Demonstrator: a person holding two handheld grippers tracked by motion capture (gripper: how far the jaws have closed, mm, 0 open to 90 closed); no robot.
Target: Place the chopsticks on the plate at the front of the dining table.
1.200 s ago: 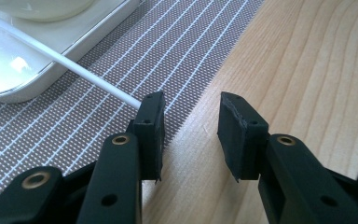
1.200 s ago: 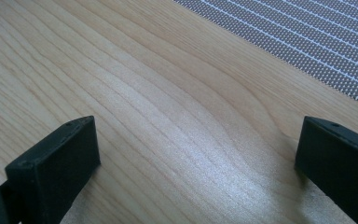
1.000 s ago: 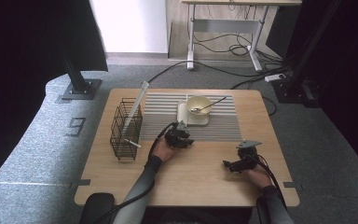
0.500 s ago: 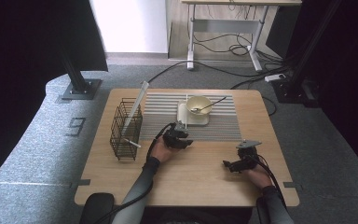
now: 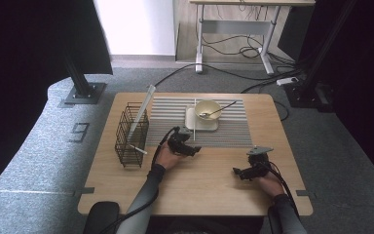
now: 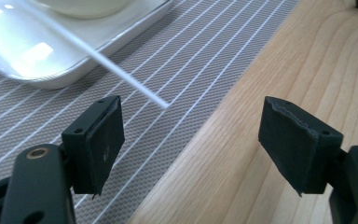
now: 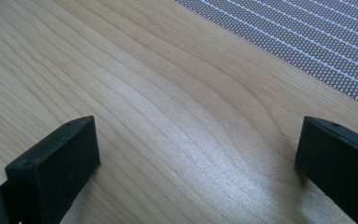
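The left claw [image 5: 191, 147] sits at the near edge of the striped mat [image 5: 233, 131], just in front of the white tray [image 5: 191, 121]. Its jaws have just been opening and now stand wide with nothing between them. In the left claw's own view [image 6: 191, 140] a thin white stick [image 6: 121, 74] lies free ahead of the jaws: its near tip rests on the mat [image 6: 177, 56] and its far part runs up across the tray [image 6: 65, 56]. Neither pad touches it. In the high view the stick [image 5: 195, 117] runs straight along the tray's left side, from the mat's far part down to a point just ahead of the left claw.

A cream bowl [image 5: 208, 110] stands on the tray with a dark-handled utensil [image 5: 220, 108] leaning out of it to the right.

The right claw [image 5: 239, 171] rests low over bare wood on the right part of the bench [image 5: 199, 195], well apart from the mat and the tray. In its own view [image 7: 196, 163] the jaws stand wide and hold nothing, with wood grain below them and the mat's edge [image 7: 307, 42] in the upper right corner.

At the left of the bench stands a black wire basket [image 5: 131, 136]. A long pale strip [image 5: 141, 109] leans out of its top towards the far side, and another white stick [image 5: 137, 148] lies slanted low against its near wall.
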